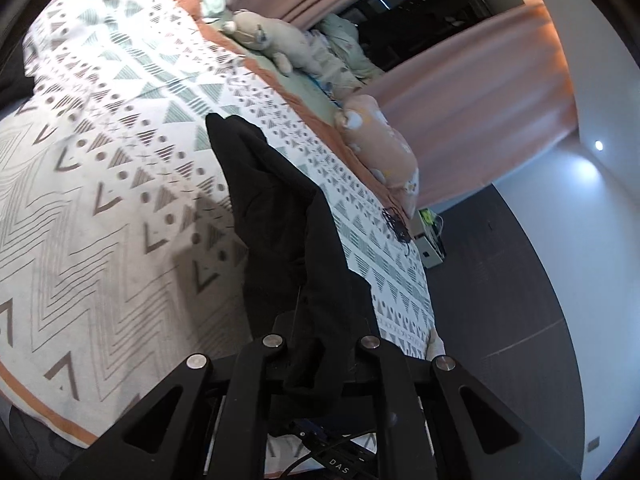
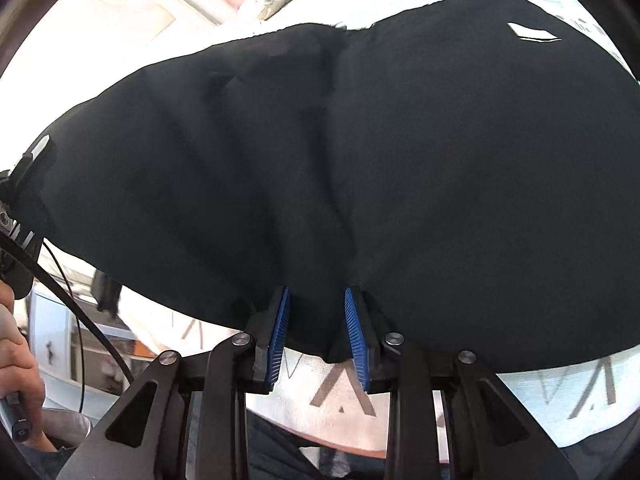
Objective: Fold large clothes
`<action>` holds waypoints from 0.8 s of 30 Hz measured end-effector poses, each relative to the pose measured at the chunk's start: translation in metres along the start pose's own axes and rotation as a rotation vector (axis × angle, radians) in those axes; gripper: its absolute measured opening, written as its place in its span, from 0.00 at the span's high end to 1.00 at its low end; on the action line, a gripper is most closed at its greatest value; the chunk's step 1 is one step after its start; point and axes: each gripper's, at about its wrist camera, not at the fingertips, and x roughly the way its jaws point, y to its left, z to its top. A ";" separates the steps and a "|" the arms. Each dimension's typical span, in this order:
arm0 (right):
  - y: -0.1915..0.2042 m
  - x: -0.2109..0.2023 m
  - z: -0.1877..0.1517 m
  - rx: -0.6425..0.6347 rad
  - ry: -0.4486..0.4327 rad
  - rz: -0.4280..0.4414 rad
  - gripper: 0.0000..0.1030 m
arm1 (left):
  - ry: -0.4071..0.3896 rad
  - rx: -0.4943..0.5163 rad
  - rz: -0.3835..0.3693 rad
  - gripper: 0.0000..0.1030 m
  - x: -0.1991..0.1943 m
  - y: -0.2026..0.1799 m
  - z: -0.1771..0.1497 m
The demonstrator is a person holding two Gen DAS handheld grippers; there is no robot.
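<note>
Black garment (image 2: 360, 152): spread across a bed's patterned quilt (image 1: 100, 184); one end raised off the quilt. Left gripper (image 1: 320, 344): fingers pressed together, pinching a bunched fold of the garment, cloth draping forward. Right gripper (image 2: 318, 336): blue fingers (image 2: 278, 336) part-spread astride the garment's near hem; contact with cloth uncertain. Plush toys (image 1: 272, 40): along the bed's far edge; pink curtain (image 1: 460, 92) behind.

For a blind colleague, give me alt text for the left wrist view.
The left tongs, shut on a black garment, hold it lifted over a bed with a geometric-patterned bedspread. Stuffed toys line the far edge, beside pink curtains.
</note>
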 end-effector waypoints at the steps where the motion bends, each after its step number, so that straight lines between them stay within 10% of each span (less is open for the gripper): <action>1: -0.007 -0.006 0.002 0.006 -0.009 0.006 0.75 | 0.004 0.015 0.000 0.90 0.003 -0.009 -0.001; 24: -0.206 -0.152 0.023 0.255 -0.291 -0.084 0.52 | 0.240 0.240 -0.057 0.90 0.123 -0.144 -0.069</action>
